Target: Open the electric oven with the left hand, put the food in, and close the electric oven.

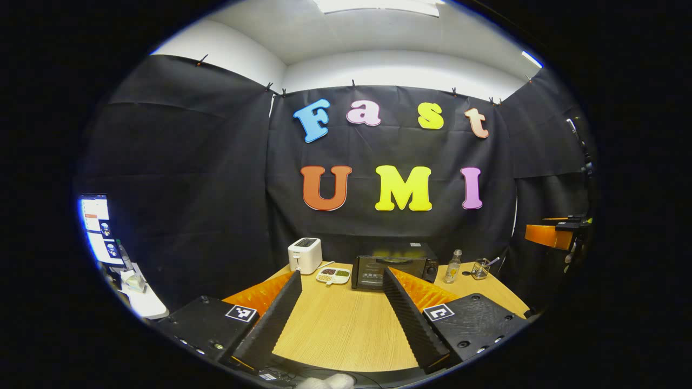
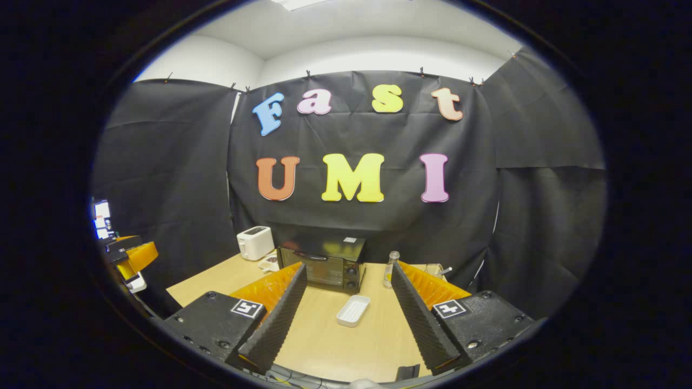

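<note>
Left gripper view showed the left tool [image 1: 341,319] held low over the desk [image 1: 346,329], its jaws spread wide with nothing between them, pointing toward the electric oven [image 1: 394,266] at about 12 o'clock, well apart from it. The oven door looked closed, its handle running across the top edge of the glass. A white compartment dish of food [image 1: 333,275] lay just beside the oven at its 9 o'clock, with a white toaster [image 1: 305,255] farther out at 10 o'clock. A small bottle [image 1: 453,266] and a wire holder [image 1: 480,268] stood at the oven's 3 o'clock.

Right gripper view showed the right tool [image 2: 348,310], also wide and empty, with a white rectangular tray [image 2: 353,310] lying on the desk between its fingers, touched by neither. The oven sat at 12 o'clock beyond the tray.

By my judgement, nothing of the task was done: the door was not yet opened, the food stood outside, and opening, loading and closing all remained.

As for writing, square black-and-white markers sat on both tools; a pale sticker on the oven's top and the marks on its panel were too small to read.
</note>
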Tool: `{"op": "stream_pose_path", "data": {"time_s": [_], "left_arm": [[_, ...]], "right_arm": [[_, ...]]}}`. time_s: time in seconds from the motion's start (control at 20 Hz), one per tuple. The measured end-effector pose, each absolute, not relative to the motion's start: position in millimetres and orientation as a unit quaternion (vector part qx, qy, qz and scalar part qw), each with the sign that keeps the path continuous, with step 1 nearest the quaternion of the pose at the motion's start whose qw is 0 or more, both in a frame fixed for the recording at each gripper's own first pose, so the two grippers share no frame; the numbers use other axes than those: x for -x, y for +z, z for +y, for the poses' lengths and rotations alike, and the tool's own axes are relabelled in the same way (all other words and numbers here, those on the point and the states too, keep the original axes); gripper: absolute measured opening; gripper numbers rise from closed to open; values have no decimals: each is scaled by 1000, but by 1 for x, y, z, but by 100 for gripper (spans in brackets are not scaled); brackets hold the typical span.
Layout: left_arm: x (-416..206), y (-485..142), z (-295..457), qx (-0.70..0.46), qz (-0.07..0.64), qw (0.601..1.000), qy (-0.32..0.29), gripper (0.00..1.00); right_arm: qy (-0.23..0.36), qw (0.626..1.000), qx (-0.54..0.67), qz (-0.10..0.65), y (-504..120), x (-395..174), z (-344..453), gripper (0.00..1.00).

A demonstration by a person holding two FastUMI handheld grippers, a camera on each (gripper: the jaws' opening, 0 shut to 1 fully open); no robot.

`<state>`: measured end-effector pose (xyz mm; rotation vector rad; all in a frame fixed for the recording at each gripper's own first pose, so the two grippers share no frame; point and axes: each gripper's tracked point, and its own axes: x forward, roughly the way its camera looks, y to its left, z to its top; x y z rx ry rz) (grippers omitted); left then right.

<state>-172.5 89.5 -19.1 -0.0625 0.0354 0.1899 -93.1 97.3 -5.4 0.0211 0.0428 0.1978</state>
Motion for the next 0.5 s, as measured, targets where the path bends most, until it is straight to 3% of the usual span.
{"op": "stream_pose_path", "data": {"time_s": [0.45,0.5], "left_arm": [[165,-20,85,26,22,996,88,96],[165,-20,84,27,23,996,87,87]], "right_arm": [[91,995,-15,21,-6,92,92,97],[90,996,-15,22,-6,91,91,97]]}}
